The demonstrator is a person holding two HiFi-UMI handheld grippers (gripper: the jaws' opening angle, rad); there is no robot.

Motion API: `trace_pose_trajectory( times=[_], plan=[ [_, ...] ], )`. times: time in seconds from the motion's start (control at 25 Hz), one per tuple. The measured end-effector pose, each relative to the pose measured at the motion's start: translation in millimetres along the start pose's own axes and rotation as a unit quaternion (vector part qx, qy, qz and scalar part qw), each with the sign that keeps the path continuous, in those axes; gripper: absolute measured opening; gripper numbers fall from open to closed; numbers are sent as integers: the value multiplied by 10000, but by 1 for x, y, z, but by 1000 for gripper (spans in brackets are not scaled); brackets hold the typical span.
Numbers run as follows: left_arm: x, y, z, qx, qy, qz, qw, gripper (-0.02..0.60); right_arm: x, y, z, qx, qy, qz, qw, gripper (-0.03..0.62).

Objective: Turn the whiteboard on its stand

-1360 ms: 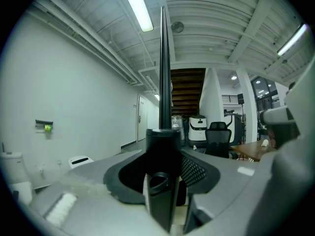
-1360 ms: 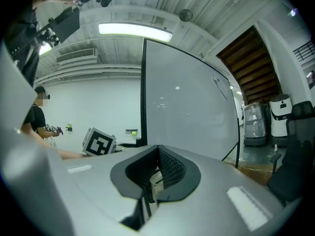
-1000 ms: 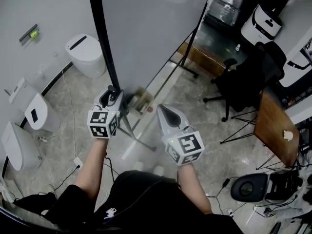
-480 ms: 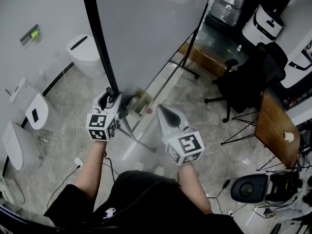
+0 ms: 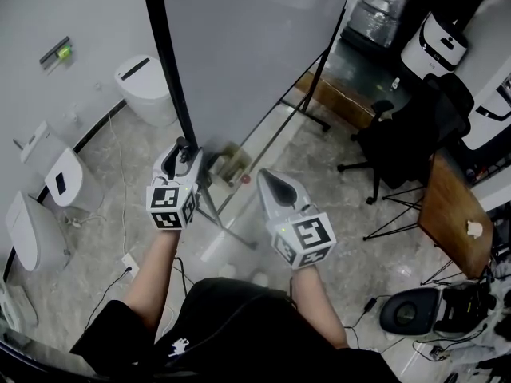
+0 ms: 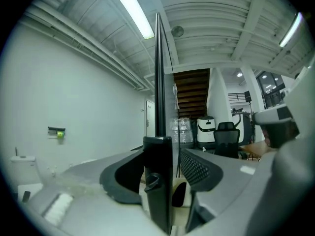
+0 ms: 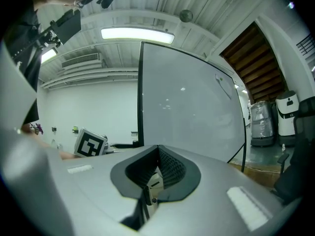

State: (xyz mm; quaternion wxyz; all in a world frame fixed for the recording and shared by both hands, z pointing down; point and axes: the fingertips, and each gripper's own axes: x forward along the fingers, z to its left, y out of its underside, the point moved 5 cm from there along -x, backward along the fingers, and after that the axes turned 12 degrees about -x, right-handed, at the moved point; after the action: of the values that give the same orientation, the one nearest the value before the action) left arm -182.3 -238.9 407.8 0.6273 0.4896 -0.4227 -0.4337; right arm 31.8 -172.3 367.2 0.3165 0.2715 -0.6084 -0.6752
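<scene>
Two grippers at the whiteboard's lower corner, one astride its frame and one idle.
Left of centre in the head view, the left gripper (image 5: 184, 152) points about level at the black side rail (image 6: 158, 82) of the whiteboard (image 5: 247, 46), which rises through the upper middle of the frame on its stand (image 5: 309, 82). A low hold on that rail would likely give leverage to swing the board round. Its fingers (image 6: 197, 168) have just been opening and stand apart, with the rail between them and a gap showing on its right side. Right of centre, the right gripper (image 5: 267, 180) hangs near the board's lower edge with its fingers (image 7: 170, 168) together on nothing, seemingly held in reserve.
</scene>
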Motion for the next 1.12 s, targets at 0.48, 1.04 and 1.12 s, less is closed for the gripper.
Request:
trace_pose_trajectory(
  times=[0.48, 1.04, 1.12],
  plan=[
    [-40, 7, -24, -106, -182, -172, 9996, 200, -7, 0, 33, -132, -458, -59, 9988, 9],
    [-38, 11, -76, -93, 747, -150, 9970, 22, -23, 6, 35, -172, -79, -15, 9998, 8],
    [-34, 11, -83, -113, 948, -121, 9954, 13, -28, 7, 29, -163, 110, -9, 9998, 9]
  ],
)
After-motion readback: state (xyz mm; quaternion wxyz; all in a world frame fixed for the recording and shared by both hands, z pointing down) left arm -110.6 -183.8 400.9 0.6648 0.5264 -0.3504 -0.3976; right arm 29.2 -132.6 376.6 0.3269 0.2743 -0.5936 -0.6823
